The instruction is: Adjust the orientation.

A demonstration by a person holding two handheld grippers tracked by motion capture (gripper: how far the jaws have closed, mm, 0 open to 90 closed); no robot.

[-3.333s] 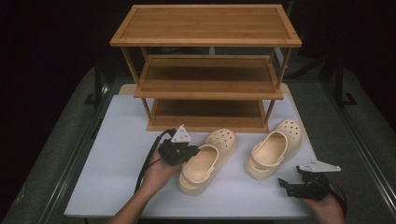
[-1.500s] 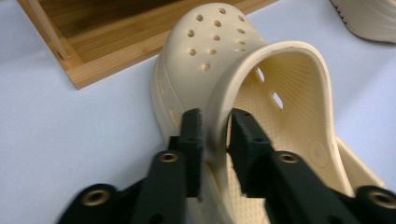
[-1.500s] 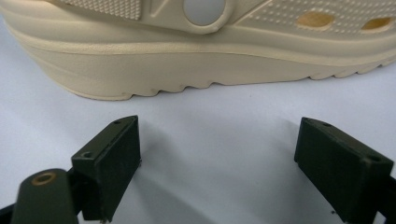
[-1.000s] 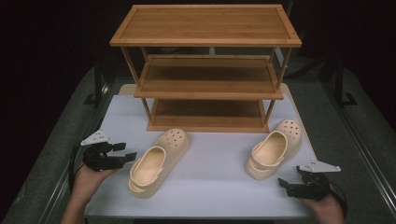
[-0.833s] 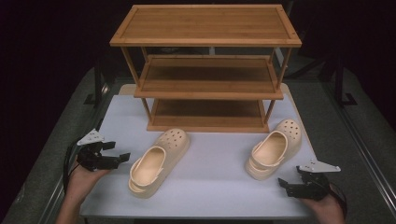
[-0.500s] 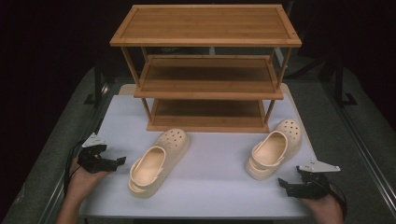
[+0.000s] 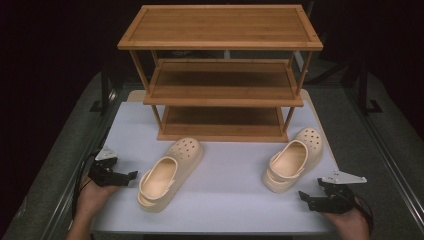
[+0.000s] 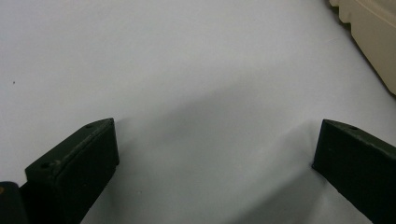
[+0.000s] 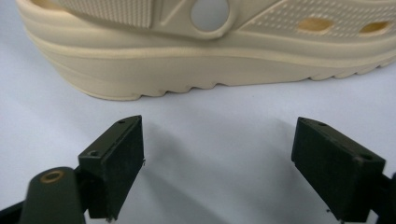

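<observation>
Wooden shelves (image 7: 220,75) stood far ahead of both our claws, at the back of the white table (image 7: 225,200). We saw two cream shoes on the table. One shoe (image 7: 170,172) lay just beside our left claw (image 7: 131,175), not touching it. That claw's jaws had just been opening, and they were wide apart with nothing between them. The other shoe (image 7: 292,159) sat just in front of our right claw (image 7: 303,198). Its jaws had just closed a little but were apart and empty.

text: none legible | labels: none | brands: none | numbers: none | signs: none
</observation>
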